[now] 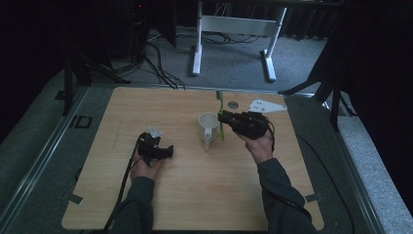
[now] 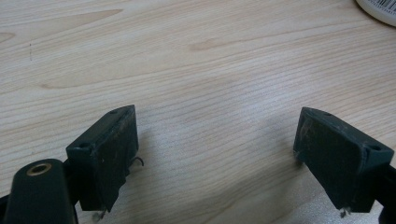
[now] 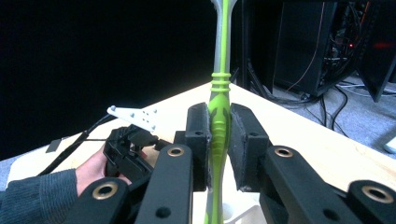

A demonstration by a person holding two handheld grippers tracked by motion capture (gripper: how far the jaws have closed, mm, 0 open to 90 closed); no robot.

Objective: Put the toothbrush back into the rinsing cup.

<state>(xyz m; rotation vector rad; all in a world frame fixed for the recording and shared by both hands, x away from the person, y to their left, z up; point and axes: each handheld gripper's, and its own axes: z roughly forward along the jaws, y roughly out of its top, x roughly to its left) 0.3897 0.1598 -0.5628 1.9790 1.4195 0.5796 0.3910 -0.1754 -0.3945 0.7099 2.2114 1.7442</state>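
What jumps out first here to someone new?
The bright green toothbrush, clamped upright in the right hand-held gripper just beside the white mug near the table's middle. Next, the left hand-held gripper, resting on the wooden table to the mug's left with its jaws wide open and nothing between them.

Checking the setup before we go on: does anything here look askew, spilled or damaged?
Nothing stands out. The right gripper is clamped on the green toothbrush, held beside the white mug, which stands upright on the table. No spill shows. The left gripper rests open over bare wood.
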